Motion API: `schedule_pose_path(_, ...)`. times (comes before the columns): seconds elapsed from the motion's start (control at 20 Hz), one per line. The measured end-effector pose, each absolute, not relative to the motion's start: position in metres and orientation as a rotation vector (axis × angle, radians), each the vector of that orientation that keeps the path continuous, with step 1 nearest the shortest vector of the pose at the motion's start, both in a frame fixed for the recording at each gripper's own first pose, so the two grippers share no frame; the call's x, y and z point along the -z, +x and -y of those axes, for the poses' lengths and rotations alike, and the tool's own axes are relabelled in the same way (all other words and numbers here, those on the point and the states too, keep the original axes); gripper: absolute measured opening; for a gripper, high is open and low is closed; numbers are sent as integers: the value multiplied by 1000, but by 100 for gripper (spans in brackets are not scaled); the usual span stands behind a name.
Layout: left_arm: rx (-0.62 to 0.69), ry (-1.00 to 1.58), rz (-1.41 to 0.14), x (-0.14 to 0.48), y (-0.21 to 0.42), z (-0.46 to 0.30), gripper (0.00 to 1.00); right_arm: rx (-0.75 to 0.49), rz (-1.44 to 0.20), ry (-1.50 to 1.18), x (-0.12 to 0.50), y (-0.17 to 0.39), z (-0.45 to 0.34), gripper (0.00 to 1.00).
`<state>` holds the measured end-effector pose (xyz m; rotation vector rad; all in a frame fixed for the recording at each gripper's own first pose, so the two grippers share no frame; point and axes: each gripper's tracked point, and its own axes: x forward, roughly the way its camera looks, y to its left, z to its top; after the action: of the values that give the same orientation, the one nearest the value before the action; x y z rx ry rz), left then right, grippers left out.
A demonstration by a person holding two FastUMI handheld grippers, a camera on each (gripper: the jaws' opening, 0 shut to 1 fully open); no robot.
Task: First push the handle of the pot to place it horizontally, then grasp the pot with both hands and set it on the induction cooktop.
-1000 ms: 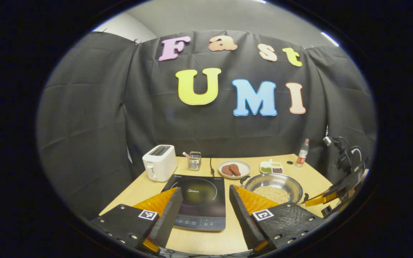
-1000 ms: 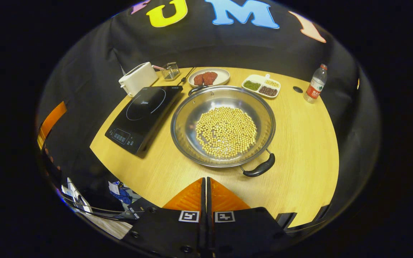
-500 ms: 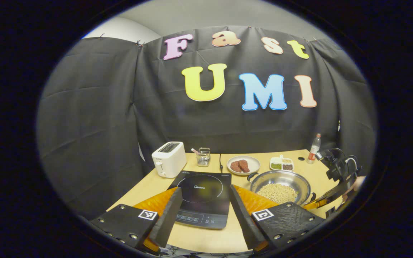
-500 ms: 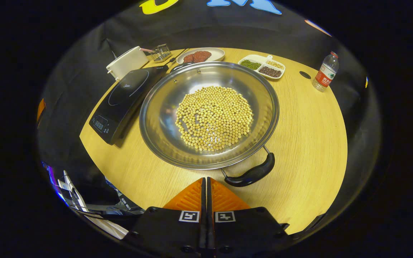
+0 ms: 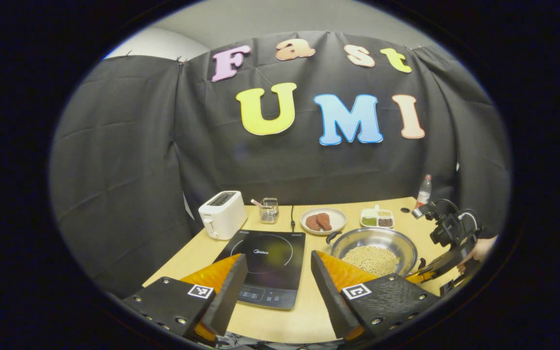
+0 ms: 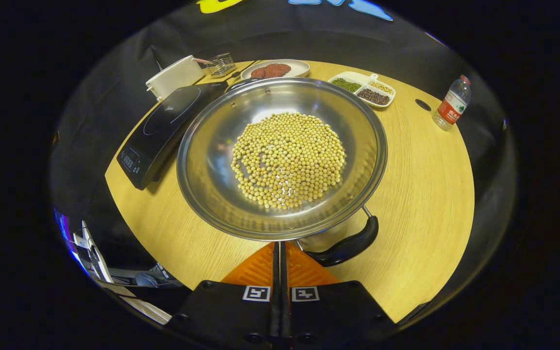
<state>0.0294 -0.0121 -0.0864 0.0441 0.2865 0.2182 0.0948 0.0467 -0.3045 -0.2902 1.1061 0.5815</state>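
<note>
We work on the table [image 6: 420, 194] w/ the pot [image 6: 212, 146], a wide steel pan of yellow beans [image 6: 289, 158], just beside the induction cooktop [image 6: 163, 124] and not on it. Far handle [image 6: 241, 83] pts toward the back of the table, near the meat plate [image 6: 277, 69]; near handle [image 6: 345, 245] sits at the rim closest to us, skewed to our right, so the pot isn't lined up yet.

Step in hand, as we judge it: push the near handle round so both handles lie crosswise. Right gripper [image 6: 280, 250] has its fingers pressed together w/ nothing btwn them, tips at the pot rim just left of that handle; contact w/ rim we can't confirm. To do it well we'd keep the fingers closed as a blunt pusher, meet the handle on its side not its top, push low and slow so the pot turns in place rather than slides, and go easy so the beans don't slosh out.

Left gripper [image 5: 275, 272] hangs wide open and empty above the near table edge, cooktop [image 5: 265, 262] btwn its fingers further back. It also sees the right gripper [image 5: 447, 243] by the pot [image 5: 374, 245].

Vs 1 s ago: right gripper has closed in, pot now looms much larger and the handle sits right by the tips. Left gripper only drifted a bit, same open spread.
</note>
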Motion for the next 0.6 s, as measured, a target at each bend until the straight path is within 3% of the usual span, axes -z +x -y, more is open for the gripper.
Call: schedule_pose_path(0.6,-257,53,-328,102,30,32,80,-533,-1098,-312,299,141,-3,2)
